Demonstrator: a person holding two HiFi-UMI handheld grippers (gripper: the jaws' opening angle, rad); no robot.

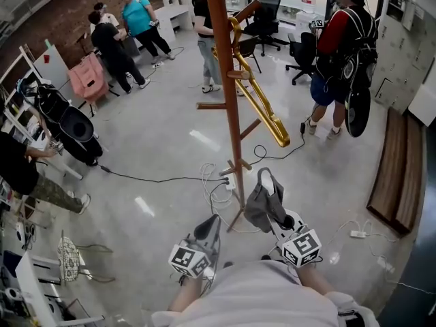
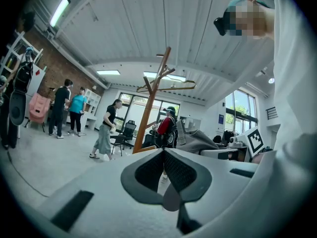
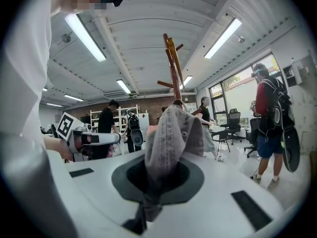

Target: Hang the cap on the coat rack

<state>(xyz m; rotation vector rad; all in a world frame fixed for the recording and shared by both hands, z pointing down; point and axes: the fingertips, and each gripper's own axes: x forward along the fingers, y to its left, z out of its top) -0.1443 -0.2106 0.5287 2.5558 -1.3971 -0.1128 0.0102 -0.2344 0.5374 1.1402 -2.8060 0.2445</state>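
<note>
the grey cap [image 3: 171, 143] at centre frame looks soft, light and floppy, so the right gripper [image 3: 157, 180] jaws pinch its bunched fabric, while the left gripper [image 2: 166, 175] jaws sit together, empty.

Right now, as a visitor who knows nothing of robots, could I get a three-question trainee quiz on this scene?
1. True or false: the right gripper is clamped on the grey cap.
2. What already hangs on the coat rack? A: a golden hanger. B: a scarf. C: an umbrella.
3. What does the left gripper hold?
Key: 1 true; 2 A; 3 nothing.
</note>
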